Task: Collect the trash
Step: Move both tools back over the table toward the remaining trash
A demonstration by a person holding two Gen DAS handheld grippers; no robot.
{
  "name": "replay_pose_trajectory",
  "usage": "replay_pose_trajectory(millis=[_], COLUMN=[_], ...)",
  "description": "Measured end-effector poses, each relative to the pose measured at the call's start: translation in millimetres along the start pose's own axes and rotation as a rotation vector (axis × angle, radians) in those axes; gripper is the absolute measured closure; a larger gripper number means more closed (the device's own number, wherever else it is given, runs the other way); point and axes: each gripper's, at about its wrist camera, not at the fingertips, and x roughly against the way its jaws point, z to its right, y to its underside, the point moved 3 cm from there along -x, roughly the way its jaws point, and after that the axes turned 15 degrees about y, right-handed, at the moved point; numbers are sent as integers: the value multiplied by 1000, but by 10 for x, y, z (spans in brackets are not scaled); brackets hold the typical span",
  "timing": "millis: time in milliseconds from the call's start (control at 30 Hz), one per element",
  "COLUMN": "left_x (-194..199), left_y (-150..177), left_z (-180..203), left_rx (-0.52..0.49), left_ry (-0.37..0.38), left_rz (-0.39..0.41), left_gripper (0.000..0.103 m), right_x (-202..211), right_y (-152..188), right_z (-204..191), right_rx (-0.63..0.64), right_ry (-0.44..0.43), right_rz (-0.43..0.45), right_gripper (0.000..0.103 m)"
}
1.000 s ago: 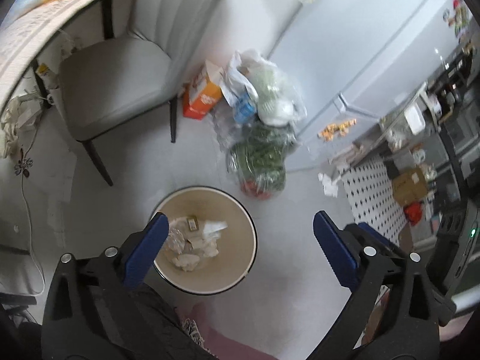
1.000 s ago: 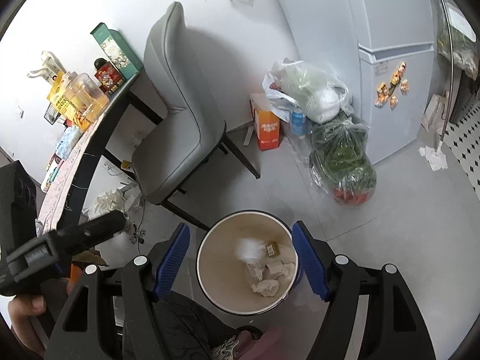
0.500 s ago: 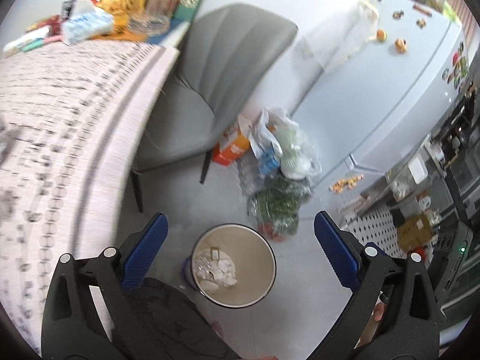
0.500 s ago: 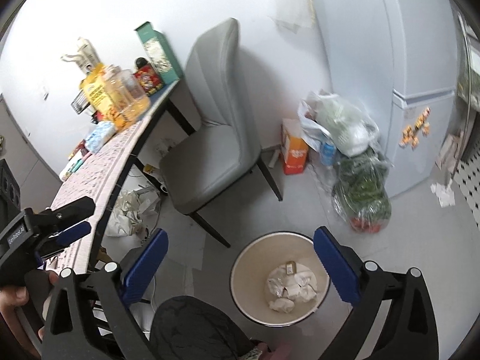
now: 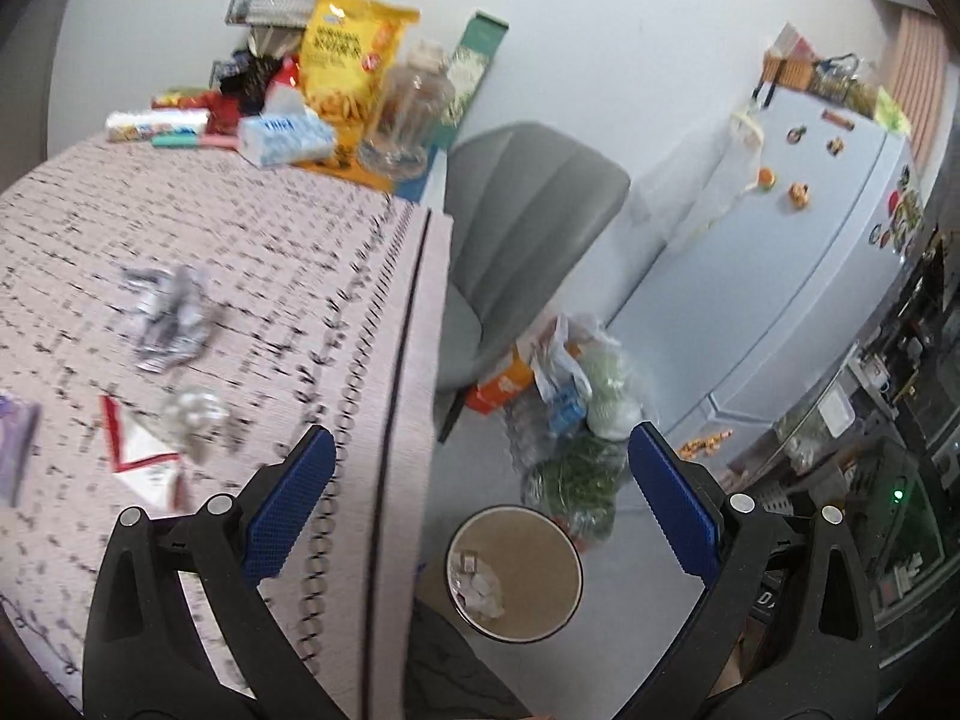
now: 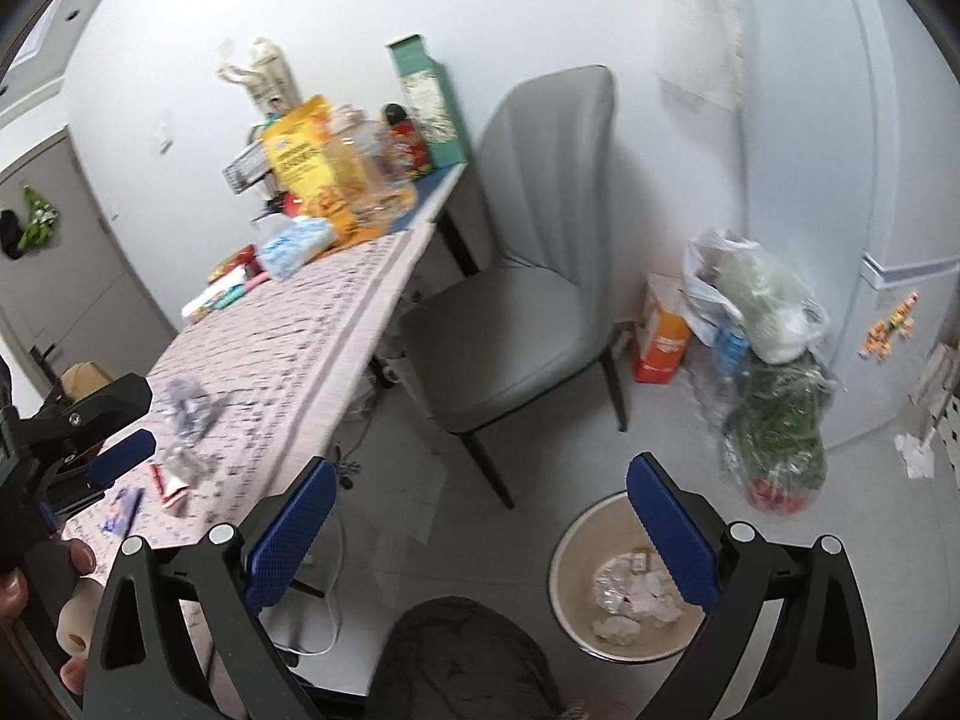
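Both pairs of jaws stand wide apart and empty. The left gripper (image 5: 477,495) hangs over the counter (image 5: 252,252) edge; the right gripper (image 6: 480,516), whose jaws have just been opening with nothing between them, is above the floor by the round bin (image 6: 570,558) holding crumpled paper. On the counter lie a crumpled wrapper (image 5: 171,315), blurred, and a red-edged packet (image 5: 141,459) whose long axis runs roughly toward the camera. A grey chair (image 6: 528,300) stands beyond.

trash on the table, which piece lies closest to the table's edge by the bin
The small clear crumpled wrapper, beside the red-and-white packet. The bigger grey crumpled wad sits farther along the table, away from the bin.
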Motion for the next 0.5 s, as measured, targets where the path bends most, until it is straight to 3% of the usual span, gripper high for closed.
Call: replay_pose_trajectory(millis=[500], left_x=[1052], left_y=[89], left_z=[-564], left_rx=[32], left_ry=[-131], left_rz=[213], left_gripper=[6], right_x=[177], right_y=[148], right_z=[-1025], right_rx=[173], right_ry=[-121], right_rz=[60], right_gripper=[8])
